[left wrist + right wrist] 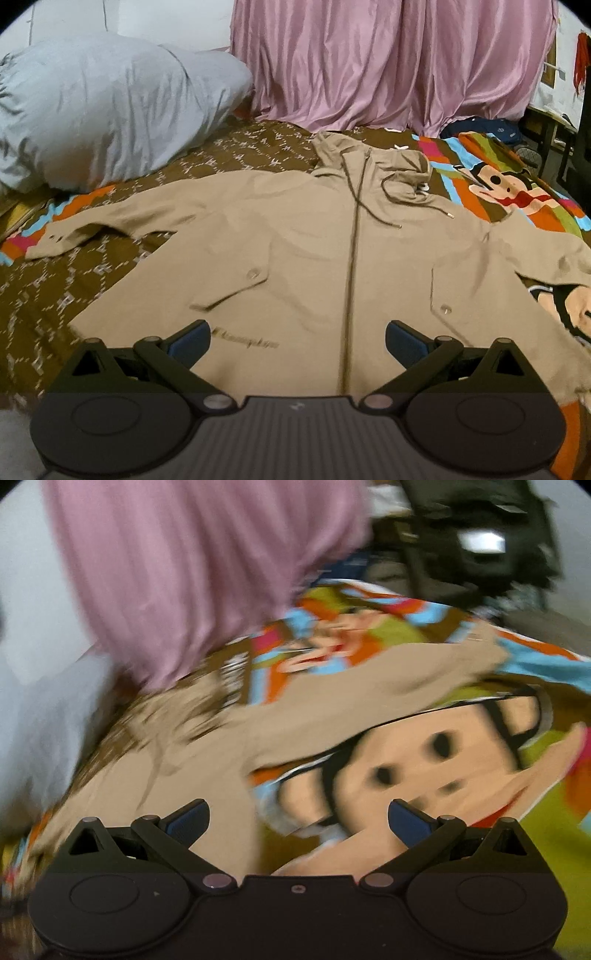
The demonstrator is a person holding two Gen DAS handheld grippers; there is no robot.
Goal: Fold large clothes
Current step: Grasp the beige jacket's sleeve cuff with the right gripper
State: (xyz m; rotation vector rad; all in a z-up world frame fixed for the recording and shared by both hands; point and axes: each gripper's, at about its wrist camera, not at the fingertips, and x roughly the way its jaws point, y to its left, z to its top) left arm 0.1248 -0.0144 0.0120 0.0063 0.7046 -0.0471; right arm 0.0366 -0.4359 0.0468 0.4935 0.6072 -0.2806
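A tan hooded zip jacket (295, 236) lies spread face up on the bed, hood toward the curtain, sleeves out to both sides. My left gripper (297, 338) is open and empty, above the jacket's lower hem, straddling the zipper (351, 280). In the blurred right wrist view the jacket's right side and sleeve (332, 701) run across the bedspread. My right gripper (298, 818) is open and empty, over the jacket's edge and the cartoon monkey print (424, 760).
A brown patterned bedspread (62, 291) with bright cartoon panels covers the bed. A grey pillow (103, 103) sits at the back left. A pink curtain (388, 62) hangs behind. Dark furniture and clutter (480, 542) stand beyond the bed's right side.
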